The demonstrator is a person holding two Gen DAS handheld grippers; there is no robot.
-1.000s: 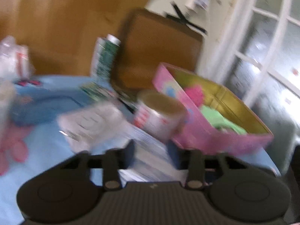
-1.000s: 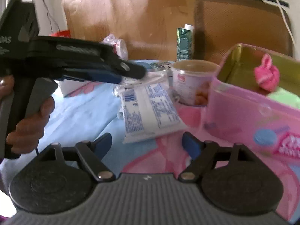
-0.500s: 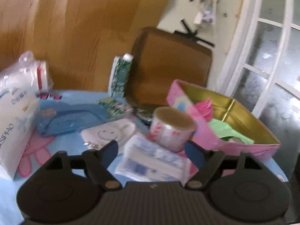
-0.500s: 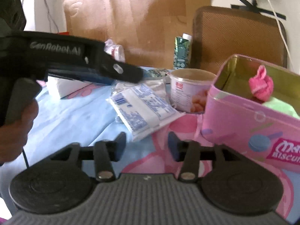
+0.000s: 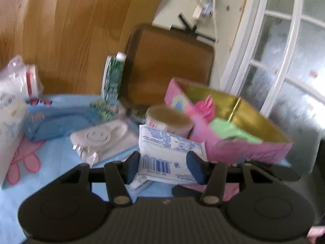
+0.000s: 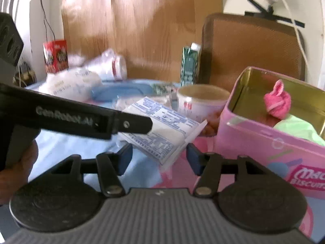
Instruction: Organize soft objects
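Note:
A white tissue pack [image 5: 168, 152] with blue print sits between the pads of my left gripper [image 5: 164, 167], whose jaws are closing on it. In the right wrist view the pack [image 6: 162, 128] hangs tilted above the blue tablecloth, held at the left gripper's tip [image 6: 150, 125]. My right gripper [image 6: 158, 158] is open just below the pack's lower corner, gripping nothing. To the right stands a pink biscuit tin [image 6: 254, 138], open, with a pink soft item [image 6: 277, 103] and a green cloth [image 6: 296, 128] inside.
A paper cup [image 5: 168, 120] stands beside the tin [image 5: 243, 152]. A smiley-face white packet [image 5: 101, 136], a blue pouch [image 5: 54, 122], a green carton [image 5: 112, 79] and a large tissue bag [image 5: 10, 122] lie further left. A brown chair back [image 5: 168, 65] rises behind the table.
The left jaws spread wide over the pack lying on the table, then closed around it, and the pack has come up off the cloth. The right jaws narrowed slightly.

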